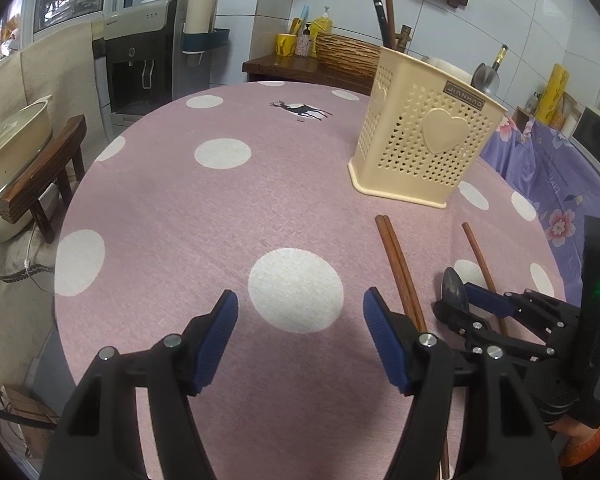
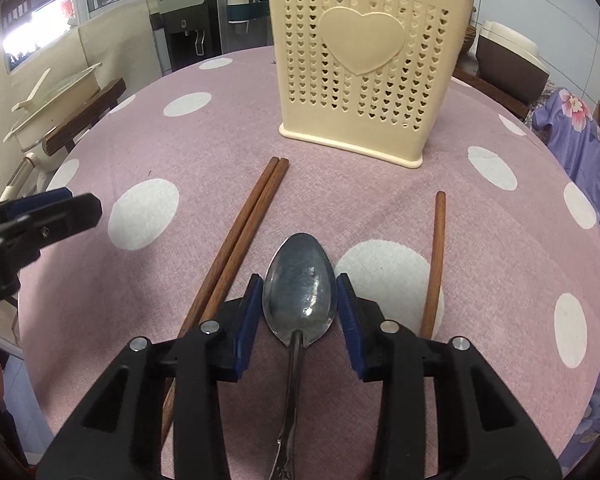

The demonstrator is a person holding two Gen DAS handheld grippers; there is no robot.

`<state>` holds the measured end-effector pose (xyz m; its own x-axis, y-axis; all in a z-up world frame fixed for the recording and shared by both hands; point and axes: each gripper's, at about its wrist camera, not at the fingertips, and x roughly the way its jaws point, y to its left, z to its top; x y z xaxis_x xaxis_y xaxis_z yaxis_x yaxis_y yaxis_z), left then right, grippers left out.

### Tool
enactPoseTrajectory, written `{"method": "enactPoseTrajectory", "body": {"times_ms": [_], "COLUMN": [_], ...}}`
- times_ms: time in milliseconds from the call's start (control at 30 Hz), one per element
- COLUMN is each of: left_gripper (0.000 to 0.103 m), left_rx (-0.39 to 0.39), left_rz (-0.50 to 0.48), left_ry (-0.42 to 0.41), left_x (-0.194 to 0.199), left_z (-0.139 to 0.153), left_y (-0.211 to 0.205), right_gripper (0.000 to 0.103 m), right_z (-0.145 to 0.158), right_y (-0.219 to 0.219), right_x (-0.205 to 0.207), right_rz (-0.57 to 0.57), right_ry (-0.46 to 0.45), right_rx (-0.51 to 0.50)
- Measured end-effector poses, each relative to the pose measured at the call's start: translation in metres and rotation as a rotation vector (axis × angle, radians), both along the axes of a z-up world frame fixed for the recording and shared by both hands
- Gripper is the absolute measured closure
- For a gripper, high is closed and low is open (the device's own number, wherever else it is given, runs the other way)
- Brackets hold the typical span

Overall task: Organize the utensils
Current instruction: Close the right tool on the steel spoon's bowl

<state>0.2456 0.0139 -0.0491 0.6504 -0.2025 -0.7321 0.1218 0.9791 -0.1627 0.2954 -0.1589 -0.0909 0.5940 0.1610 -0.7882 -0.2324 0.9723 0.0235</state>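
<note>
A: Partway through, by the look of it. Already standing in the cream holder (image 1: 424, 136): dark handles and one steel utensil poking above the rim. Left on the pink table (image 2: 180, 152): one spoon (image 2: 299, 280), a pair of chopsticks (image 2: 236, 240) lying together, one single chopstick (image 2: 436, 264) off to the right.

B: So three chopsticks and one spoon to go. And the tongs?

A: Right gripper (image 2: 299, 296) straddling the spoon bowl, blue pads just at its edges; firm pinch or not, cannot tell. Left gripper (image 1: 300, 320) spread wide, nothing between, hovering over a white dot.
</note>
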Motion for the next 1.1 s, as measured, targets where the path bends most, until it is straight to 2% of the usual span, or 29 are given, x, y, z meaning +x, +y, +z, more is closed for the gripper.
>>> {"method": "enactPoseTrajectory", "body": {"times_ms": [300,700,867,1100], "left_gripper": [0.038,0.038,0.038,0.040], "left_rx": [0.023,0.043,0.004,0.042], "left_rz": [-0.036,-0.113,-0.123,-0.124], "left_ry": [0.017,0.057,0.079,0.097], "left_x": [-0.001,-0.003,-0.003,-0.001], "left_z": [-0.004,-0.016,-0.018,-0.025], "left_y": [-0.018,-0.051,-0.055,-0.069], "right_gripper": [0.065,0.065,0.065,0.065], "right_z": [0.003,0.042,0.045,0.045], "right_y": [-0.008,-0.043,-0.047,-0.048], "right_x": [-0.004,-0.034,-0.040,-0.043], "right_rz": [-0.027,-0.132,-0.153,-0.153], "right_ry": [-0.019,-0.134,-0.152,-0.156], "right_rx": [0.030,0.103,0.102,0.113]}}
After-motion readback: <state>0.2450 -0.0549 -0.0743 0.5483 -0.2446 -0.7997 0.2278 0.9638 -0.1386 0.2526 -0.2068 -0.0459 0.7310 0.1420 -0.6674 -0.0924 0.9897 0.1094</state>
